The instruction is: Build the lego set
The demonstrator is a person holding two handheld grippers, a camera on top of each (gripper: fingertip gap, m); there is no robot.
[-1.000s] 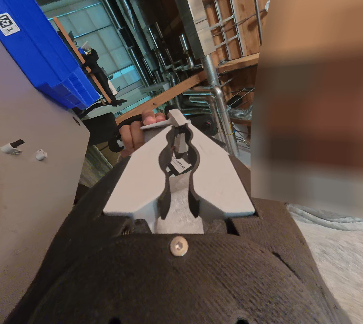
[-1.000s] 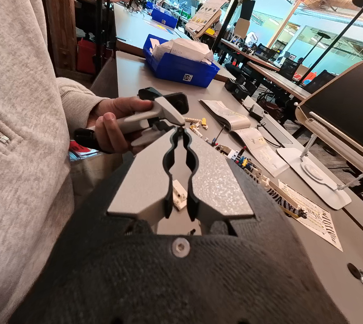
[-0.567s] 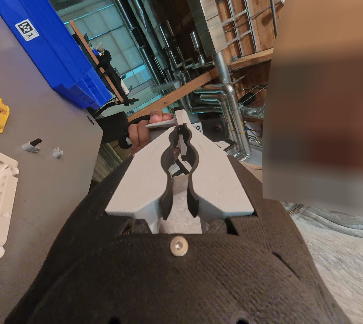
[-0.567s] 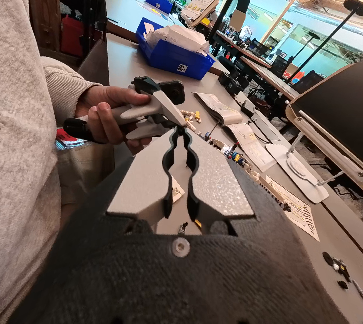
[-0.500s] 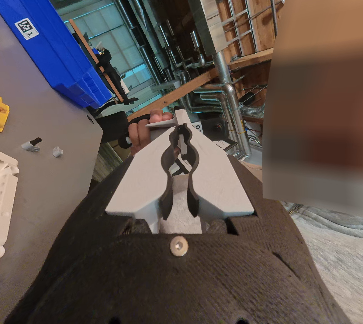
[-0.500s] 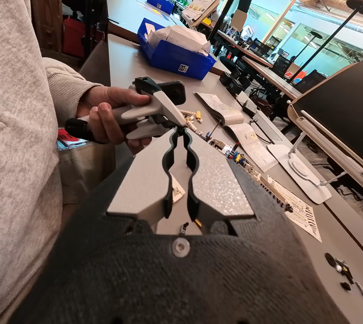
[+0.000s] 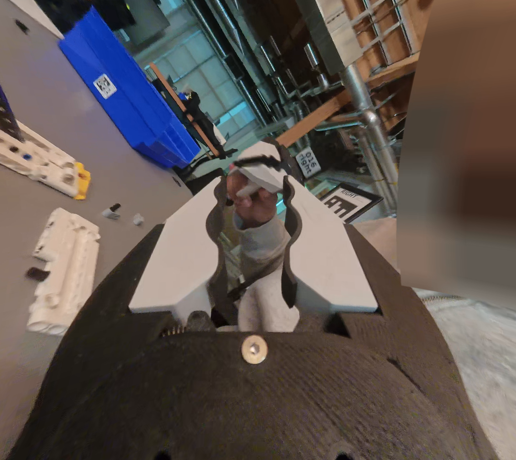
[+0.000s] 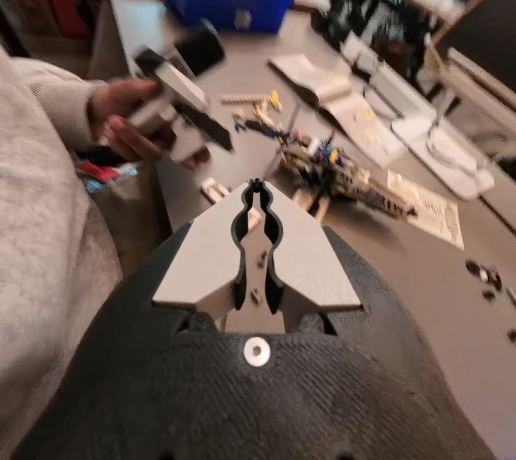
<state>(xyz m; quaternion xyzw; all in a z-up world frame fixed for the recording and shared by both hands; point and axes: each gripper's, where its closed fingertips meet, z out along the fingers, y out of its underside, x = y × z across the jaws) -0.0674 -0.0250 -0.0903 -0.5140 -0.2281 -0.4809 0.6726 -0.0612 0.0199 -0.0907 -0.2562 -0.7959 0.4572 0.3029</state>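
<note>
Lego model (image 8: 329, 167), a long part-built assembly in tan, black, blue and yellow, is seen lying on the grey counter (image 8: 391, 293), though the right wrist view is blurred. Loose tan and yellow pieces (image 8: 259, 103) are scattered just beyond the model, and open instruction booklets (image 8: 335, 100) are spread beyond it too. A blue bin (image 8: 223, 0) is set well behind the model. The right gripper (image 8: 257, 184) is held above the counter beside the model, its tips pinched together on a tiny dark bit that cannot be identified. The left gripper (image 7: 252, 184) is spread wide and holds nothing; white moulded parts (image 7: 64, 268) are seen on the counter beside it.
</note>
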